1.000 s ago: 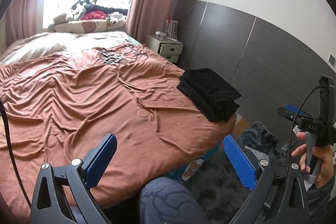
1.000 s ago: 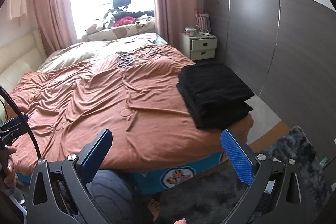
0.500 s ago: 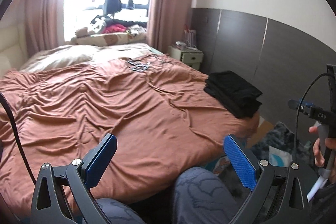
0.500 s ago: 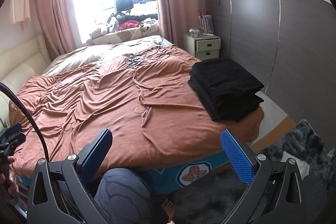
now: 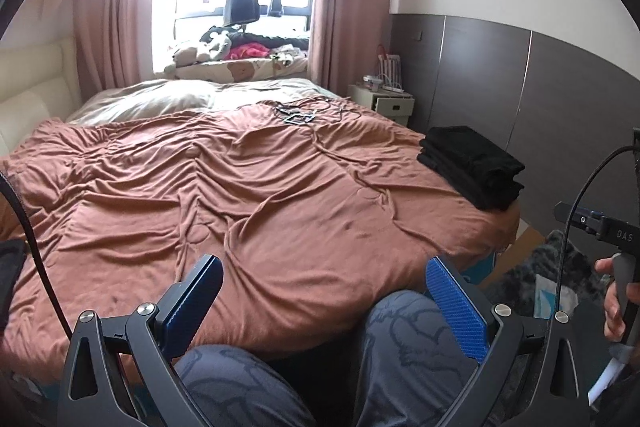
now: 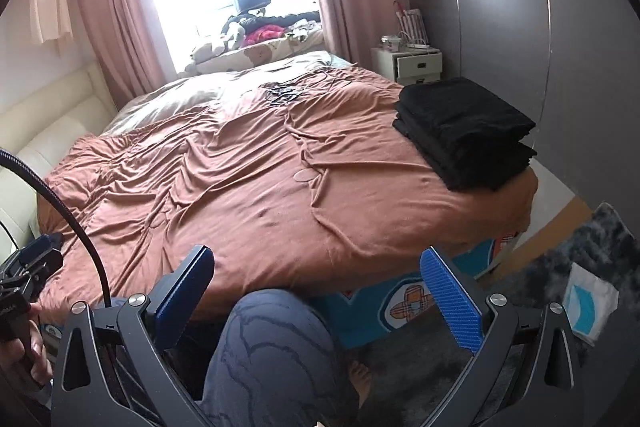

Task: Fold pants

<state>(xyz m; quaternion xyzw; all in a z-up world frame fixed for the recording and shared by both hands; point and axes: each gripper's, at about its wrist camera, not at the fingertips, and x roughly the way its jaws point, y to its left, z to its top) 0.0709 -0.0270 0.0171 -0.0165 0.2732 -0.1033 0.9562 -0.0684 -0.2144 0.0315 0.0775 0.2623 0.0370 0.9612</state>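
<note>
Hovering apart and empty at the bed's [image 5: 280,187] near edge, left gripper [image 5: 324,303] and right gripper [image 6: 320,291] face open sheet; folded pants [image 6: 464,131] occupy the right corner; only the right view shows floor beyond.

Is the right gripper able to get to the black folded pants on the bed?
Probably yes. The right gripper is open and empty, and only bare brown bedspread lies before the black folded pants, though they sit well ahead.
</note>
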